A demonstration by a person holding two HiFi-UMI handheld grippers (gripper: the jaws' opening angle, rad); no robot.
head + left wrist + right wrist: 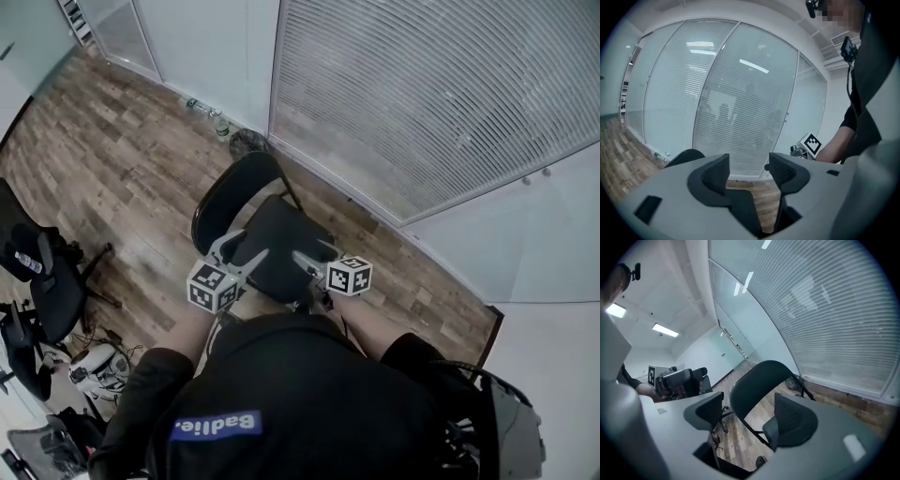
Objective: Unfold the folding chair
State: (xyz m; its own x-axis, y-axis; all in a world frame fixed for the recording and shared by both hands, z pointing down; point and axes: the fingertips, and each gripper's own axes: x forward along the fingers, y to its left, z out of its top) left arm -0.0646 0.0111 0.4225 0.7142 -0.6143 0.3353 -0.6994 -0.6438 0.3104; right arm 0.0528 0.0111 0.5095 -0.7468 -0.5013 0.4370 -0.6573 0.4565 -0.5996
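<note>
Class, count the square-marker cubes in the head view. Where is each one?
2. The left cube sits on the left tool, the right cube on the right tool, both over the folding chair. None seems hidden.

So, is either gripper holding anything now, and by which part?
Nothing is held. The left gripper and the right gripper both have jaws apart and empty; the folding chair is not gripped.

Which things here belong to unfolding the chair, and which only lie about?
Belong to the job:
folding chair
left tongs, open, empty
right tongs, open, empty

Only lying about:
office chair
bottle by the glass wall
</note>
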